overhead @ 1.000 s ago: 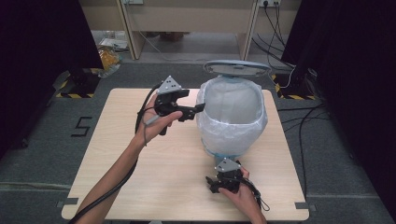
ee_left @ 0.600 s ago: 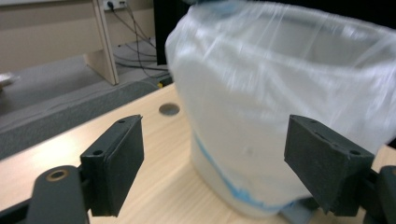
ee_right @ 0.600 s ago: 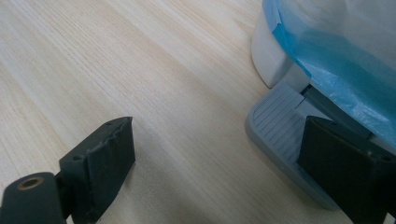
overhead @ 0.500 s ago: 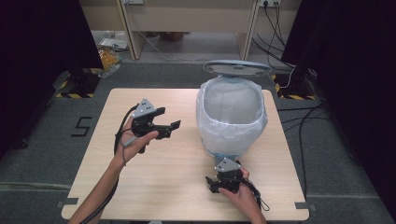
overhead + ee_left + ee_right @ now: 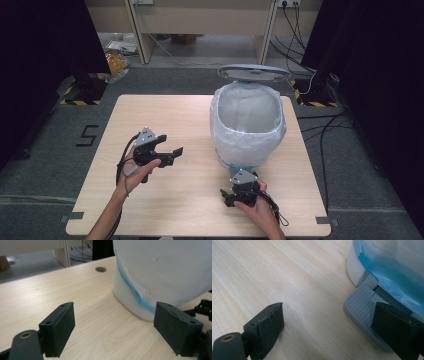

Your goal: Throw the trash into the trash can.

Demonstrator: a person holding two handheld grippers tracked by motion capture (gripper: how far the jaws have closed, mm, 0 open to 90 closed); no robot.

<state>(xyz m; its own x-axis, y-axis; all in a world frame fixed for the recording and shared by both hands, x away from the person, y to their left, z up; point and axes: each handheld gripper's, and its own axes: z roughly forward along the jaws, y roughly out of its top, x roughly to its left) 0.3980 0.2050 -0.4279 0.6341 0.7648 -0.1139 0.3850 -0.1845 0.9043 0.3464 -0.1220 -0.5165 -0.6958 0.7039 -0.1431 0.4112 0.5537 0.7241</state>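
A white pedal bin [image 5: 248,125] lined with a white plastic bag stands on the right half of the wooden table [image 5: 165,115], its grey lid [image 5: 255,73] raised. My left gripper [image 5: 172,155] is low over the table left of the bin and points at it [image 5: 162,272]. Its jaws [image 5: 115,327] have just been opening and nothing is between them. My right gripper [image 5: 226,197] rests on the table in front of the bin, open and empty [image 5: 328,332]. The grey ribbed pedal [image 5: 360,307] lies just beyond its right jaw, under the blue edge of the liner [image 5: 392,270].
A round cable hole [image 5: 101,269] sits in the tabletop behind the bin. Cables trail from both grippers across the table's front. Dark curtains and floor cables surround the table, with a wooden desk frame [image 5: 200,20] beyond.
My left gripper has come away from the bin's rim, down and to the left, and its jaws stand wider. The right gripper has stayed in place.
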